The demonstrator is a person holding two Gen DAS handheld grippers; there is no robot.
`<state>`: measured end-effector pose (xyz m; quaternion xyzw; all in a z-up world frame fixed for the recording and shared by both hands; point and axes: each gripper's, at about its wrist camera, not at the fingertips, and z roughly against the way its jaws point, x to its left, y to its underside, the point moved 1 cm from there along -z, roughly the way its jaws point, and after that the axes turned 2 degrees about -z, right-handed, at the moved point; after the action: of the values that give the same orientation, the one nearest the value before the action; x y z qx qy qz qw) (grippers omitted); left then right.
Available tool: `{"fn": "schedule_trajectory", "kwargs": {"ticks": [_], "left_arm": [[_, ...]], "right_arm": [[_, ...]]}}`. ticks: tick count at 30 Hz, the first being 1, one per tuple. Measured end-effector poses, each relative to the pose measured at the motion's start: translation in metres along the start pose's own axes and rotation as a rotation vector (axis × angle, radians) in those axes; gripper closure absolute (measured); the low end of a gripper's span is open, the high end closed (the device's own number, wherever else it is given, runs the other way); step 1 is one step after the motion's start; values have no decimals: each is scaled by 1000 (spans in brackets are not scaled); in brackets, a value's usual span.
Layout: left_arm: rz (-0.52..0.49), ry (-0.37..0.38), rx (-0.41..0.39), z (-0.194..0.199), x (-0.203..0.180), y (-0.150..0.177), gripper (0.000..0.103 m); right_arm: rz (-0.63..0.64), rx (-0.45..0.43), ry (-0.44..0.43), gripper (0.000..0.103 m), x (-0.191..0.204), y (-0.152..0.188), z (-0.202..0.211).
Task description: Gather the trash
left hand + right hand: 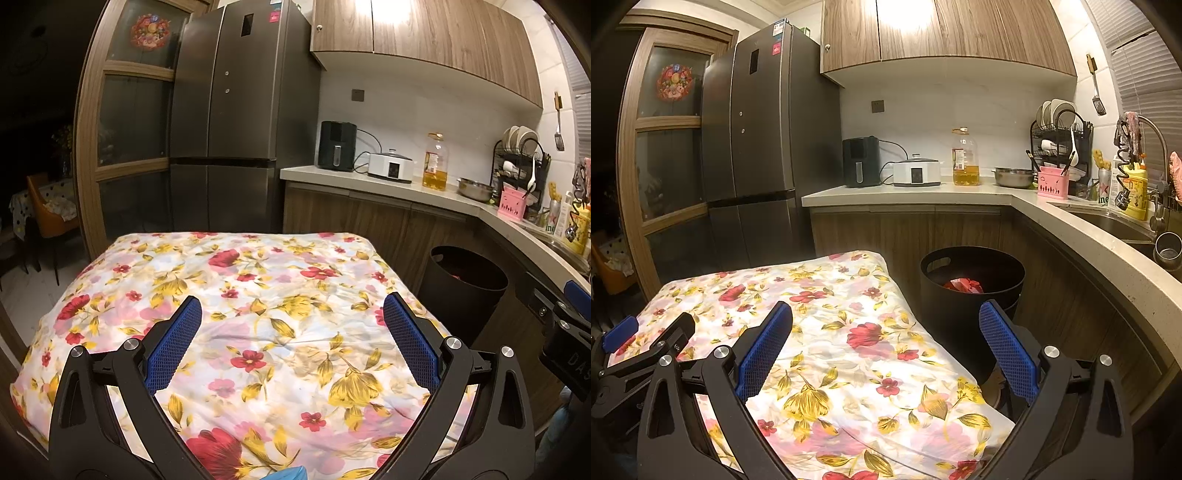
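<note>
A black round trash bin (pixel 971 295) stands on the floor to the right of the table, with red crumpled trash (pixel 963 285) inside. It also shows in the left wrist view (pixel 466 291). My left gripper (pixel 292 306) is open and empty above the floral tablecloth (pixel 258 295). My right gripper (pixel 885 312) is open and empty over the table's right edge, near the bin. A light blue scrap (pixel 286 473) peeks in at the bottom edge of the left wrist view. The left gripper shows at the left of the right wrist view (pixel 646 332).
A tall grey fridge (pixel 236 118) stands behind the table. A counter (pixel 923 190) runs along the back and right with an air fryer (pixel 861 161), a cooker (pixel 916 172), an oil bottle (pixel 965 157), a dish rack (pixel 1058 144) and a sink (pixel 1115 223).
</note>
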<state>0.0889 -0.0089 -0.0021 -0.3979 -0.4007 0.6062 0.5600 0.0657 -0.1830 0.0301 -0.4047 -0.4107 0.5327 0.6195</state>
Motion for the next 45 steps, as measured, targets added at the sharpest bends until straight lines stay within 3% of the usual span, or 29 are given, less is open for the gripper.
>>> {"fn": "schedule_trajectory", "kwargs": {"ticks": [45], "left_arm": [[-4,2,-13,5,0,-5,6]], "right_arm": [[-17,-2,-6,6,-2,-2,-1]]}}
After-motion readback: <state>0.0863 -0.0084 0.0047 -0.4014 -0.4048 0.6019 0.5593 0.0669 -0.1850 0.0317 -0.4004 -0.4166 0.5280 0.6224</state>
